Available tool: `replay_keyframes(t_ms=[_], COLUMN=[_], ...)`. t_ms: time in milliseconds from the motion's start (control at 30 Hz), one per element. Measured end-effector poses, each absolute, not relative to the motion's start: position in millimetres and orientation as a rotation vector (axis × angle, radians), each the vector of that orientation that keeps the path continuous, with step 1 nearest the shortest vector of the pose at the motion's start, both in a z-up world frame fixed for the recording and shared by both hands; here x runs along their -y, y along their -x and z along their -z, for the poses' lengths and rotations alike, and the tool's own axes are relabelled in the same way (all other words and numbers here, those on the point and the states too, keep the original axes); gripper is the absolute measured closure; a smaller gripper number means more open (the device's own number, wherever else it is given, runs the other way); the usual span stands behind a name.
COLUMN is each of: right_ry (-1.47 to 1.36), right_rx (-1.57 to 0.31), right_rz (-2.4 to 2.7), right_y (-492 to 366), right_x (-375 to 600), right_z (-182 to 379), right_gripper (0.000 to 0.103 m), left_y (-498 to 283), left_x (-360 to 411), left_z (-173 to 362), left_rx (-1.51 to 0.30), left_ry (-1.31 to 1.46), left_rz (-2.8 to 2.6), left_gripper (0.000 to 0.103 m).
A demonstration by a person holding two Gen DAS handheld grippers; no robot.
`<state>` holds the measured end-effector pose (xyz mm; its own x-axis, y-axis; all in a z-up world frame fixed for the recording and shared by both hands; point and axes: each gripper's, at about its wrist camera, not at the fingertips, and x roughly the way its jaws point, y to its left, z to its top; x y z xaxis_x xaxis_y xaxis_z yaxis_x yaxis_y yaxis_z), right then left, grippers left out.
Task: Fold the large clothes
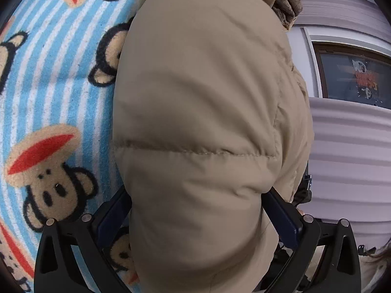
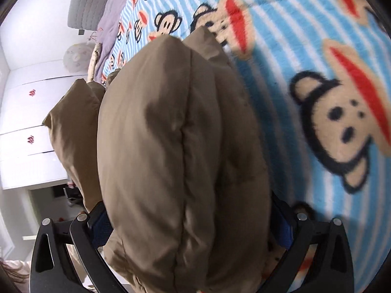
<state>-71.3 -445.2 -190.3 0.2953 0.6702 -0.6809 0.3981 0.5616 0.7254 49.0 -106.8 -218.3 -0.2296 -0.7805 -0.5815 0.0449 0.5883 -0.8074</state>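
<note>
A puffy tan quilted jacket fills the middle of the left wrist view and bulges between the fingers of my left gripper, which is shut on it. A brown fur-lined hood edge shows at its far end. In the right wrist view the same tan jacket is bunched in thick folds between the fingers of my right gripper, which is shut on it. Both grippers hold the jacket up above the bed. The fingertips are hidden in the padding.
A blue-and-white striped fleece blanket with monkey faces covers the bed, also in the right wrist view. A lilac ribbed quilt and a dark window lie to the right. White drawers and a grey pillow stand beyond.
</note>
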Motion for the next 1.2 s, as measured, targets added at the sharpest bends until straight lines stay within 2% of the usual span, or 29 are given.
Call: replay_keyframes(t_ms=[200, 267, 300, 333, 400, 667, 967, 1200], right_ry=[-1.100, -1.143, -1.165, -1.184, -1.182, -1.107, -1.074, -1.026], right_rx=[-1.318, -1.317, -1.308, -1.296, -1.285, -1.207, -1.145, -1.278], right_rz=[-0.240, -0.239, -0.246, -0.250, -0.257, -0.335, -0.390, -0.360], right_y=[54, 53, 52, 53, 52, 17, -75, -140], right_x=[433, 433, 432, 432, 429, 387, 278, 208], right_z=[205, 207, 206, 204, 198, 155, 156, 208], right_gripper=[0.001, 0.013, 0.028, 0.035, 0.041, 0.042, 0.042, 0.042], left_y=[-48, -46, -44, -43, -42, -63, -143, -169], left_x=[127, 132, 135, 136, 135, 105, -6, -57], left_z=[225, 215, 207, 201, 188, 140, 116, 174], left_rx=[-1.646, -1.622, -1.605, -1.591, -1.564, -1.452, -1.403, -1.481], left_ry=[0.641, 0.607, 0.582, 0.565, 0.559, 0.533, 0.473, 0.515], left_rz=[0.846, 0.839, 0.843, 0.848, 0.867, 0.930, 0.847, 0.661], left_gripper=[0.000, 0.004, 0.006, 0.010, 0.014, 0.014, 0.014, 0.014])
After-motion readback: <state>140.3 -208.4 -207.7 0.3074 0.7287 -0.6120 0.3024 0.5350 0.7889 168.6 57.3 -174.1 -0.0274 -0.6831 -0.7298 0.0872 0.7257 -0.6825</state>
